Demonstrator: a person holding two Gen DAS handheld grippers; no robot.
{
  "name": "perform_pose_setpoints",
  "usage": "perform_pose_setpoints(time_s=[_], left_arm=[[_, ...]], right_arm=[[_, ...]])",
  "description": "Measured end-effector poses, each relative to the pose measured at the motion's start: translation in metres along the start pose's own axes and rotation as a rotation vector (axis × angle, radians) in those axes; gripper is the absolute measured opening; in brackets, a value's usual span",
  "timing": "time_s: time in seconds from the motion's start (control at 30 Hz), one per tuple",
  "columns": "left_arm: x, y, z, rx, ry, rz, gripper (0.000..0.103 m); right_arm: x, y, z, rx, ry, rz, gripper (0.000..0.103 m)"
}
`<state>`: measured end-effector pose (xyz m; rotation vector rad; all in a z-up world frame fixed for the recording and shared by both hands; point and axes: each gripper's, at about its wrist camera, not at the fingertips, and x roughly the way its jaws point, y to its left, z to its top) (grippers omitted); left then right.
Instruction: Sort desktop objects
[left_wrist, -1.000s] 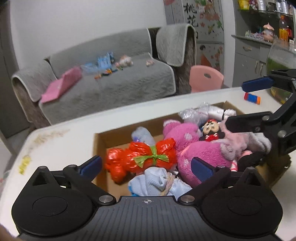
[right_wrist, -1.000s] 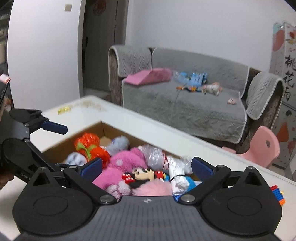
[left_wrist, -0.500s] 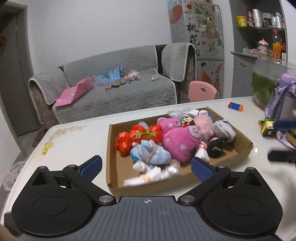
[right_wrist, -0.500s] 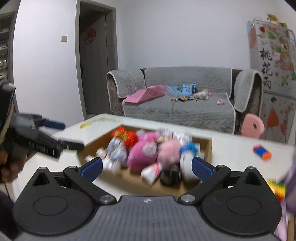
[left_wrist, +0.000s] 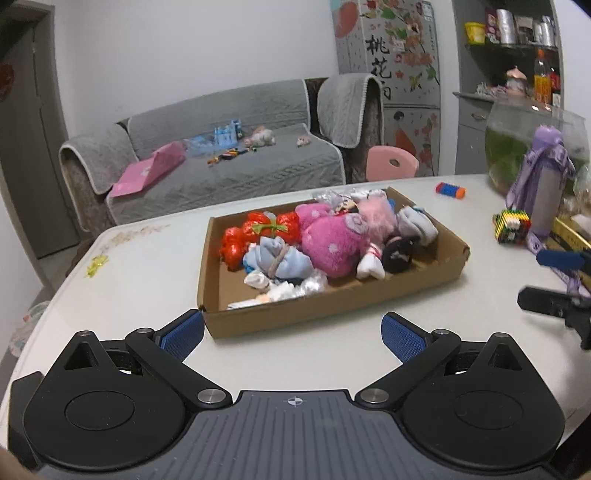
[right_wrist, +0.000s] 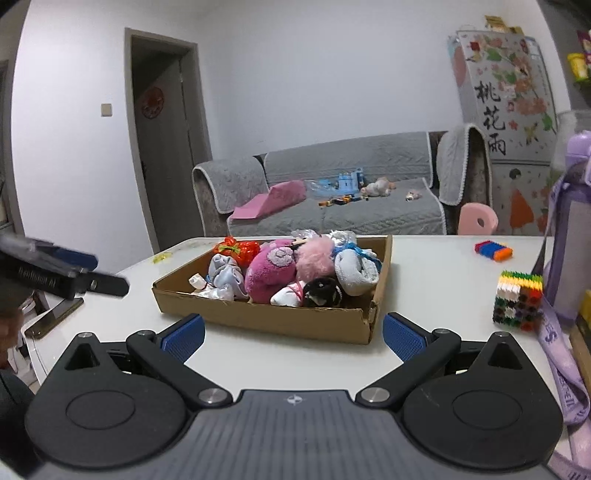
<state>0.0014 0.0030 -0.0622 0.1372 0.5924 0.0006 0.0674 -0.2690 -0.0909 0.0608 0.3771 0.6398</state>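
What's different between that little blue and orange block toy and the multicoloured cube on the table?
The blue and orange block toy is a low, flat bar lying far back on the white table; the multicoloured cube is taller, blocky and nearer.

The bar shows mainly blue with an orange end; the cube has green, yellow, white, black and red.

The bar lies alone; the cube sits beside the purple bottle.

Both lie outside the cardboard tray.
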Motion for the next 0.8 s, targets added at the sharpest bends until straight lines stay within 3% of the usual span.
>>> perform_pose_setpoints(time_s=[0.2, 0.37, 0.57, 0.8], left_arm=[[-0.008, 0.001, -0.004, -0.018, -0.010, -0.062, 0.103], [-0.002, -0.001, -0.004, 0.031, -0.002, -0.002, 0.103], [-0.005, 0.009, -0.001, -0.020, -0.026, -0.001, 0.103], [-0.012, 0.009, 0.005, 0.002, -0.054, 0.014, 0.103]], right_arm=[[0.001, 0.002, -0.004, -0.018, 0.001, 0.004, 0.103], [-0.003, 0.004, -0.009, -0.031, 0.000, 0.007, 0.103], [-0.007, 0.007, -0.015, -0.034, 0.006, -0.001, 0.103], [-0.009, 0.008, -0.016, -0.040, 0.009, -0.003, 0.103]])
